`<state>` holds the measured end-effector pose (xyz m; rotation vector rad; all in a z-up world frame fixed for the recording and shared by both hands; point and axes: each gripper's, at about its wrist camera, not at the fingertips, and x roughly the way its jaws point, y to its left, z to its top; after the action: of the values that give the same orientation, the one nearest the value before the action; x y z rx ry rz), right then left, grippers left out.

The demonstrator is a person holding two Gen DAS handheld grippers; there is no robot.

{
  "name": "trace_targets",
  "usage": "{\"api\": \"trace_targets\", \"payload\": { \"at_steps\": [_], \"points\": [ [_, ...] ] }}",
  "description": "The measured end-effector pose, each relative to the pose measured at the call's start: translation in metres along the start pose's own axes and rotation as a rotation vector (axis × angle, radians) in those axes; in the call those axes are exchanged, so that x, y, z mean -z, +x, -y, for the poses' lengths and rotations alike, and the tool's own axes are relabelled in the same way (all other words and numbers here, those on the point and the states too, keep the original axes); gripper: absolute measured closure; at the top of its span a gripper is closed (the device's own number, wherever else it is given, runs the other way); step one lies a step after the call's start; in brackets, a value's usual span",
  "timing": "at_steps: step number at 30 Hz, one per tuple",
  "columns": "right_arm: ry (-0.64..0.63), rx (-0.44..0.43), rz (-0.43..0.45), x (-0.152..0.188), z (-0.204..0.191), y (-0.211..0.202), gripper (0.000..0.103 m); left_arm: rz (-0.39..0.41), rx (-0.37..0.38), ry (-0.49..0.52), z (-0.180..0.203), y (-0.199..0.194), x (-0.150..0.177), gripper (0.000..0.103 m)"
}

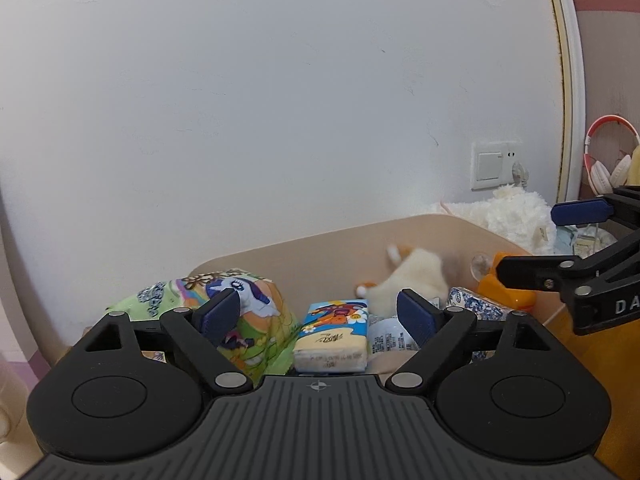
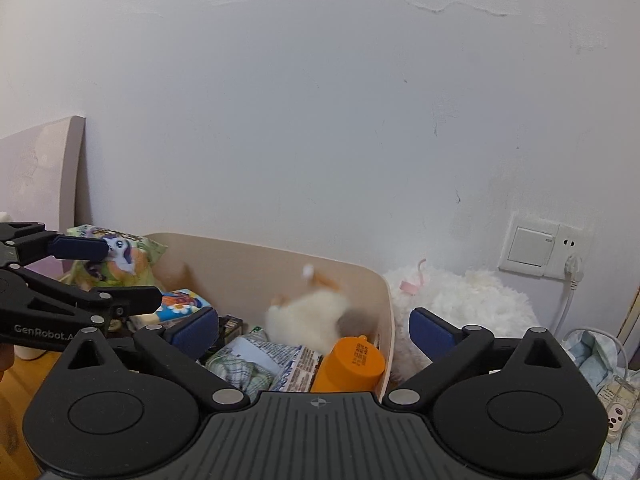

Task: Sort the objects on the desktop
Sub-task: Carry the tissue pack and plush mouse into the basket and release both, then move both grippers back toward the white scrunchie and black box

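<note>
A beige storage bin (image 1: 320,252) (image 2: 248,260) stands against the white wall and holds several items. A small white-and-orange plush toy (image 1: 416,276) (image 2: 308,316) is blurred inside the bin, touching neither gripper. Beside it lie a colourful pony snack bag (image 1: 248,300) (image 2: 116,256), a tissue pack (image 1: 336,332) (image 2: 180,304), a blue-white packet (image 1: 476,304) (image 2: 276,360) and an orange bottle (image 1: 508,288) (image 2: 352,364). My left gripper (image 1: 320,312) (image 2: 104,276) is open and empty over the bin's left side. My right gripper (image 2: 316,328) (image 1: 528,240) is open and empty over its right side.
A large white fluffy plush (image 1: 516,216) (image 2: 460,304) lies right of the bin, below a wall switch and socket (image 2: 540,248). Red-and-white headphones (image 1: 608,160) hang at far right. A power strip (image 2: 616,412) lies on light blue cloth. The wooden desktop (image 1: 600,360) shows beside the bin.
</note>
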<state>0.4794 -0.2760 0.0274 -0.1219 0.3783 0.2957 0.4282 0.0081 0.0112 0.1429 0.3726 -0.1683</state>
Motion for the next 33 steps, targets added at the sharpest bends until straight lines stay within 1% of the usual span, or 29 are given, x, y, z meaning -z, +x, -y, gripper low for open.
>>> {"api": "trace_targets", "payload": {
  "at_steps": [5,10,13,17,20,22,26,27,29,31,33],
  "points": [
    [0.026,-0.013,0.014,0.000,0.000,-0.017,0.000,0.002,-0.009,-0.023,0.009,-0.004,-0.003,0.016],
    [0.064,-0.032,0.024,0.007,0.002,-0.032,0.000,-0.019,-0.017,-0.064,0.009,-0.029,0.005,0.016],
    [0.098,-0.044,0.024,0.014,0.006,-0.038,0.000,-0.039,-0.017,-0.109,-0.001,-0.058,0.018,0.016],
    [0.141,-0.065,0.011,0.031,0.005,-0.043,0.000,-0.068,-0.018,-0.156,-0.002,-0.066,0.036,0.016],
    [0.155,-0.068,-0.006,0.045,0.004,-0.047,0.000,-0.082,-0.033,-0.166,-0.002,-0.083,0.051,0.016],
    [0.176,-0.081,-0.022,0.055,0.004,-0.049,0.000,-0.093,-0.037,-0.167,0.001,-0.087,0.062,0.016],
    [0.230,-0.105,-0.063,0.071,0.004,-0.044,0.000,-0.132,-0.015,-0.167,0.010,-0.088,0.077,0.016],
    [0.244,-0.111,-0.076,0.076,0.004,-0.044,0.000,-0.141,-0.012,-0.169,0.005,-0.097,0.082,0.016],
    [0.264,-0.126,-0.103,0.082,0.003,-0.040,0.000,-0.154,-0.009,-0.163,0.011,-0.092,0.089,0.016],
    [0.253,-0.114,-0.123,0.087,0.000,-0.036,0.000,-0.171,-0.009,-0.147,0.017,-0.086,0.097,0.016],
    [0.208,-0.082,-0.131,0.091,-0.007,-0.033,0.000,-0.189,-0.013,-0.126,0.024,-0.080,0.105,0.016]
  ]
}}
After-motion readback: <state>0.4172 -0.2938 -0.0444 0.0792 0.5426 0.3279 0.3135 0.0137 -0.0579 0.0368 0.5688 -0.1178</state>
